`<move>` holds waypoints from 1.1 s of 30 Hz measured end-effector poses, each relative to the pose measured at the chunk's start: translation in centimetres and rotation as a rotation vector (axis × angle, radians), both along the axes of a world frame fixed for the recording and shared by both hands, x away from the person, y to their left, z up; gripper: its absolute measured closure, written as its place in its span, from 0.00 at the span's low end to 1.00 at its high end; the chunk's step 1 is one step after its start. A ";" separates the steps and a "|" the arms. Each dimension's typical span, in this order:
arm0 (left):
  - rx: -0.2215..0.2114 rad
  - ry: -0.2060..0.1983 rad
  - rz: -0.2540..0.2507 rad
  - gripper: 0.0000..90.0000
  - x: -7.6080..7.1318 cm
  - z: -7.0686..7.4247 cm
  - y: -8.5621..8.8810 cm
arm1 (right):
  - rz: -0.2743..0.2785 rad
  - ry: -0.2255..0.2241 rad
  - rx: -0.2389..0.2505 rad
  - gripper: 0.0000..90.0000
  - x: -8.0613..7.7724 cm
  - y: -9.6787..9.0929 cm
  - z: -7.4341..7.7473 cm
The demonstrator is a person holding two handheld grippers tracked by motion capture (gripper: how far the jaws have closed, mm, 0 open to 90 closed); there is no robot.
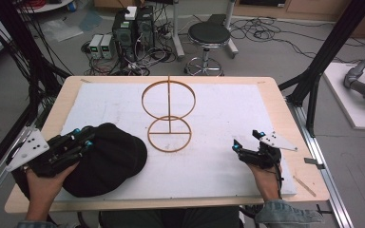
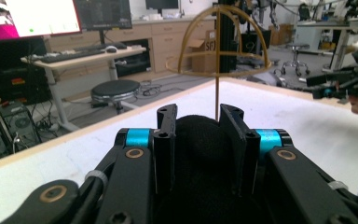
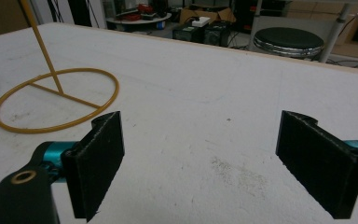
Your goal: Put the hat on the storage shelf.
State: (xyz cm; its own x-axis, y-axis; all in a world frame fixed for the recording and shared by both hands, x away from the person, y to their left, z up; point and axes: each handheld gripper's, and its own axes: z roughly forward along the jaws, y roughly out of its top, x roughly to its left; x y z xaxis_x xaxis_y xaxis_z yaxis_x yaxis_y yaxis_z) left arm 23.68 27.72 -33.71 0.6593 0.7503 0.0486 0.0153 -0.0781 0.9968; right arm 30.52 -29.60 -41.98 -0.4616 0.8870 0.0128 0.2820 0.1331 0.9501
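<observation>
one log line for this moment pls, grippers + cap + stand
left gripper: shut on black cap | right gripper: open, nothing between its jaws | wire hat stand: upright mid-table, bare | cap: on white mat

Black cap (image 1: 105, 159) partly under left tongs (image 1: 81, 137); stand (image 3: 51, 95) top cropped.

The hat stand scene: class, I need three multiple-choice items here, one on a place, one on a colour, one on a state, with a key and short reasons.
1. Where does the cap lie relative to the stand?
A. To its left
B. On top of it
C. Behind it

2. What colour is the stand?
A. Black
B. Golden yellow
C. Blue

3. How are the right tongs?
A. Shut on the cap
B. Shut on the stand
C. Open

Key: 1 A, the high view shows the cap left of the stand's base ring; 2 B, its wire is golden yellow; 3 C, the jaws stand wide apart over the bare white mat.
</observation>
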 end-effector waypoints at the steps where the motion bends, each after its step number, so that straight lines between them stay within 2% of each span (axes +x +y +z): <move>1: -0.007 -0.005 0.001 0.76 0.0 0.2 0.1 | 0.000 0.000 -0.001 0.17 0.0 0.0 0.0; 9: -0.039 -0.055 0.004 0.76 -0.1 2.4 0.8 | 0.000 -0.007 -0.002 0.17 0.1 -0.1 0.0; 24: -0.071 -0.181 0.033 0.76 -1.1 8.2 2.4 | 0.003 -0.006 0.000 0.17 0.2 -0.1 0.0; 33: -0.082 -0.228 0.021 0.76 -0.5 10.5 2.2 | 0.004 -0.001 0.008 0.17 0.2 0.0 0.1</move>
State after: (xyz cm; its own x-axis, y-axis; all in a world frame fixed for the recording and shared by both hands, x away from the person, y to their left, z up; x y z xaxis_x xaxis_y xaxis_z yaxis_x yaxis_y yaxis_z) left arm 23.17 29.92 -23.17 0.6227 0.7711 0.1327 -0.2098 0.0013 0.9777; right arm 30.69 -29.59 -41.91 -0.4647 0.8852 0.0198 0.2806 0.1260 0.9515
